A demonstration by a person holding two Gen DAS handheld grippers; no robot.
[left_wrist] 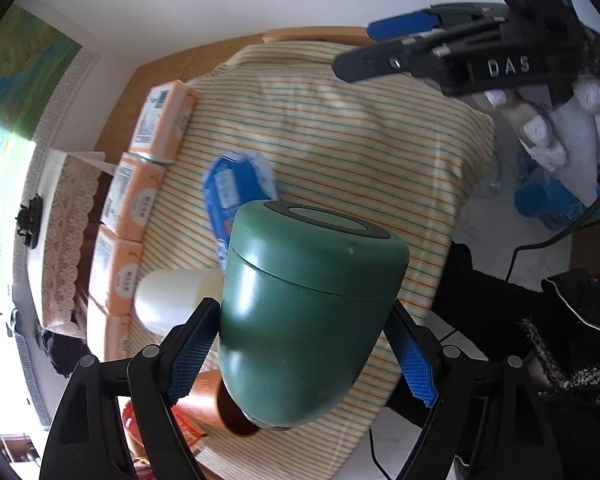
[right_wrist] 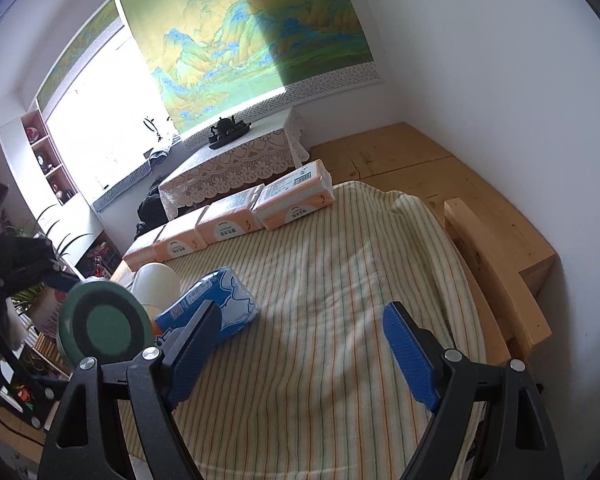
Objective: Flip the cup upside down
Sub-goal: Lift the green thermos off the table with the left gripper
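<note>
A green cup (left_wrist: 308, 312) with a dark ring on its base is held tilted in the air between the blue pads of my left gripper (left_wrist: 304, 356), base pointing away from the camera, above the striped cloth. In the right wrist view the cup's base (right_wrist: 104, 326) shows at the left, facing the camera. My right gripper (right_wrist: 300, 344) is open and empty over the striped cloth (right_wrist: 340, 320); it also appears at the top right of the left wrist view (left_wrist: 384, 44).
A blue tissue pack (right_wrist: 216, 304) and a white cup (right_wrist: 156, 284) lie on the cloth near the green cup. Several orange tissue packs (right_wrist: 296, 200) line the cloth's far edge. A wooden bench (right_wrist: 480, 208) runs along the wall.
</note>
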